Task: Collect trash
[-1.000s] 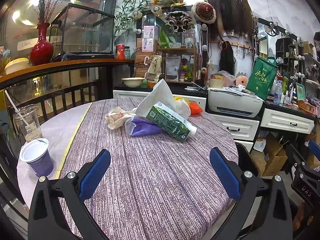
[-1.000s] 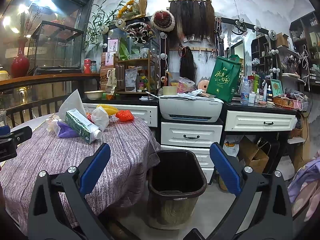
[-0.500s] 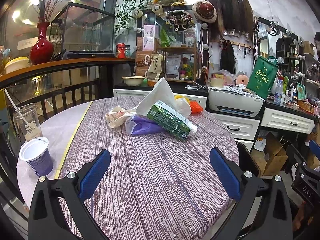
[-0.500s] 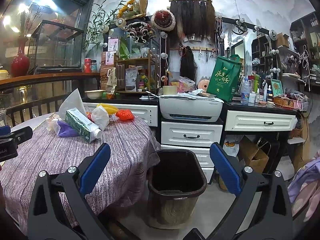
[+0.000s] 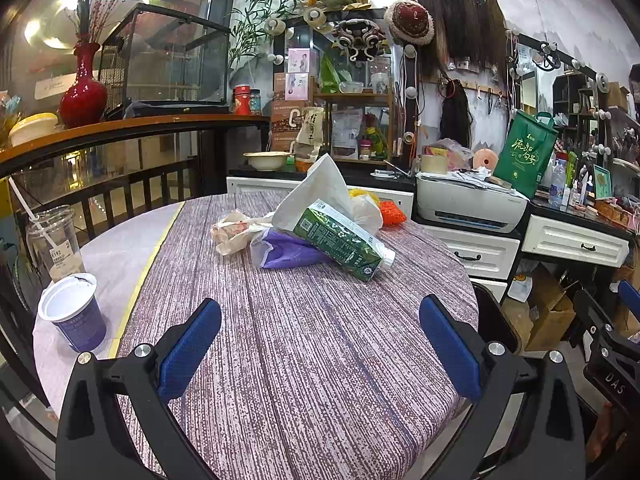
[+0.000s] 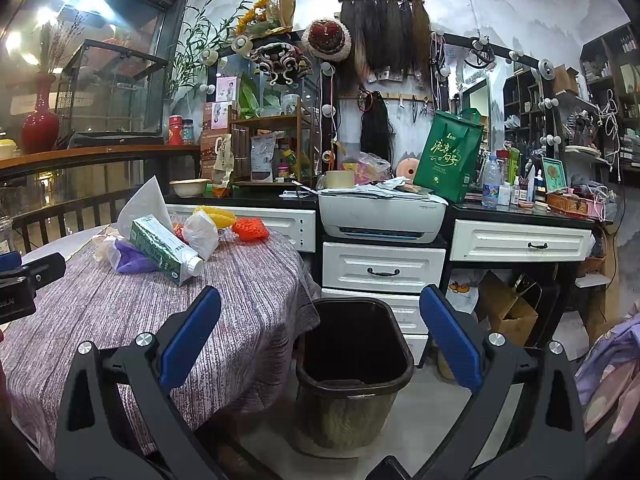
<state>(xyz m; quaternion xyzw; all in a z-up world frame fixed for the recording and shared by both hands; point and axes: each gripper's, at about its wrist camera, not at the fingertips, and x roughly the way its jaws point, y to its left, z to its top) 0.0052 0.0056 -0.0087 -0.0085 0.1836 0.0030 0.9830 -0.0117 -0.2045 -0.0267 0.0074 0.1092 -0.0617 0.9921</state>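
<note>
No visible change over the last second: left gripper (image 5: 320, 340) and right gripper (image 6: 320, 334) both remain spread, empty. Green carton (image 5: 342, 240) lies untouched mid-table; bin (image 6: 354, 354) waits beside the table. Collection not begun.

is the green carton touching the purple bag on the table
Touching. In the left wrist view the green carton lies tilted across the purple bag, resting on top of it with no gap.
</note>
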